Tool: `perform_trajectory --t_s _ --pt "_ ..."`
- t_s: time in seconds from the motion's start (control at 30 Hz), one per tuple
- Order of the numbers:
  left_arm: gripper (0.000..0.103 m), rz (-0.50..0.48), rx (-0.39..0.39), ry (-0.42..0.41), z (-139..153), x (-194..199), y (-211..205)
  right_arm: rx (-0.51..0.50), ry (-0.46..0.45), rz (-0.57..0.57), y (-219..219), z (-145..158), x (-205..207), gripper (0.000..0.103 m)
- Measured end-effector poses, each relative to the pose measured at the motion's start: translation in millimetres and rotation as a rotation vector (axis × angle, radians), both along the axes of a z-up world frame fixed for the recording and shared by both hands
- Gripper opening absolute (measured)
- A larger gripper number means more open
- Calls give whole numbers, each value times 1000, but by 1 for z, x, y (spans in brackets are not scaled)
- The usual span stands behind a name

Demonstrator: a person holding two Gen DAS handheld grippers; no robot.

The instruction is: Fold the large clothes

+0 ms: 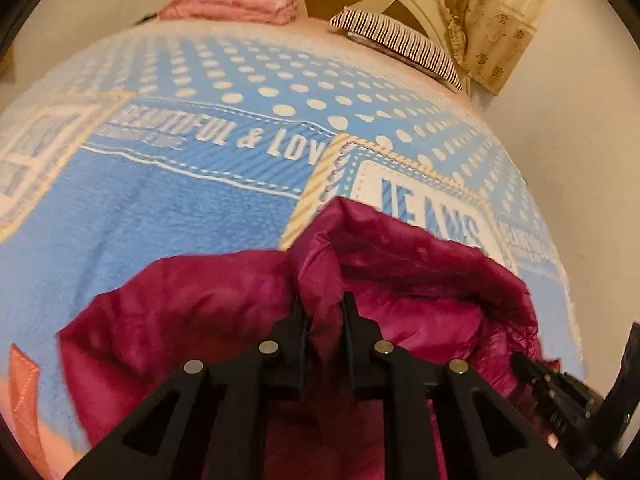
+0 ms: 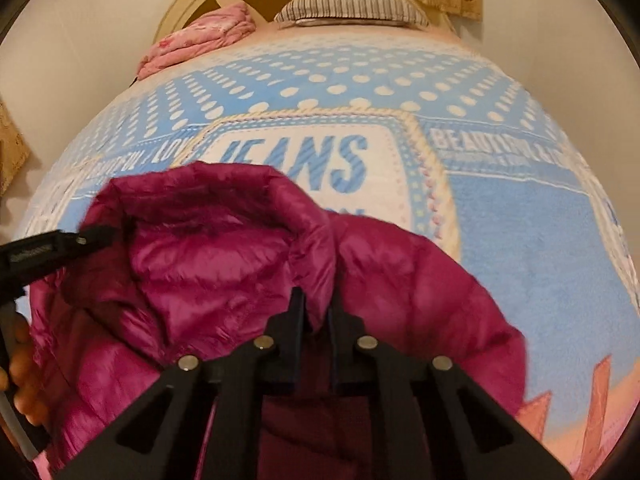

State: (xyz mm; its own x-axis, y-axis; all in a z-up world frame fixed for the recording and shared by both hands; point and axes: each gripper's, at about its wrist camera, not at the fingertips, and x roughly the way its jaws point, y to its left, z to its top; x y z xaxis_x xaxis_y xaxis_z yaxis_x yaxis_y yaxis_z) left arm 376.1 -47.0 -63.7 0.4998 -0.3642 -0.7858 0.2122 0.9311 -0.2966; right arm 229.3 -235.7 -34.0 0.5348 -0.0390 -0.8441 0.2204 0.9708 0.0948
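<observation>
Magenta puffer jacket fills the lower part of both wrist views, bunched over a blue fleece blanket printed with white dots and the word "JEANS". On the left side, the left gripper has its two black fingers drawn close together with a raised fold of the jacket's quilted fabric pinched between them; the fold rises into a hood-like hump just beyond the fingertips. In the right wrist view the same gripper shows at the left edge as a dark bar touching the jacket's rim, with part of a hand below it. Further right, the right gripper is likewise nearly closed, its fingers clamping another ridge of the jacket at the near side of the hump. Beyond the blanket, at the head of the bed, a folded pink quilt lies left of a striped pillow, both against a cream headboard.
</observation>
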Motion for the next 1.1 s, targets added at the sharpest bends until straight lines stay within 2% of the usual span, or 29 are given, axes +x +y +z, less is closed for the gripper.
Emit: perform_trajectory --t_s 0.13,0.3,0.37,0.47,0.53,0.6,0.73,0.83,0.93,1.03,1.1 --pt "14 42 1 2 -10 -12 16 36 27 -46 -12 -21 -13 11" --pt "16 80 -22 -13 -43 -21 34 127 -42 -100 -24 -37 -32 9" --pt "15 103 -62 -45 -49 -24 38 142 -64 -97 -27 -38 -34 9" --pt "16 111 -66 -69 -49 -27 38 129 -50 -70 -24 -33 -34 14" --pt "16 112 -71 -71 -49 -27 40 79 -33 -41 -19 -27 -42 25" --pt "16 115 -87 -74 -49 -28 43 0 -45 -81 -17 -7 -55 41" --pt "16 119 -90 -78 -50 -29 42 3 -183 -112 -9 49 -54 41" --pt "16 118 -90 -80 -50 -30 42 48 -176 -120 3 61 -20 41" --pt "16 118 -104 -77 -51 -30 44 82 -152 -160 11 39 20 39" --pt "16 117 -120 -71 -52 -29 46 120 -71 -152 16 -1 24 36" --pt "16 114 -114 -70 -51 -29 45 92 -12 -100 20 -26 19 35"
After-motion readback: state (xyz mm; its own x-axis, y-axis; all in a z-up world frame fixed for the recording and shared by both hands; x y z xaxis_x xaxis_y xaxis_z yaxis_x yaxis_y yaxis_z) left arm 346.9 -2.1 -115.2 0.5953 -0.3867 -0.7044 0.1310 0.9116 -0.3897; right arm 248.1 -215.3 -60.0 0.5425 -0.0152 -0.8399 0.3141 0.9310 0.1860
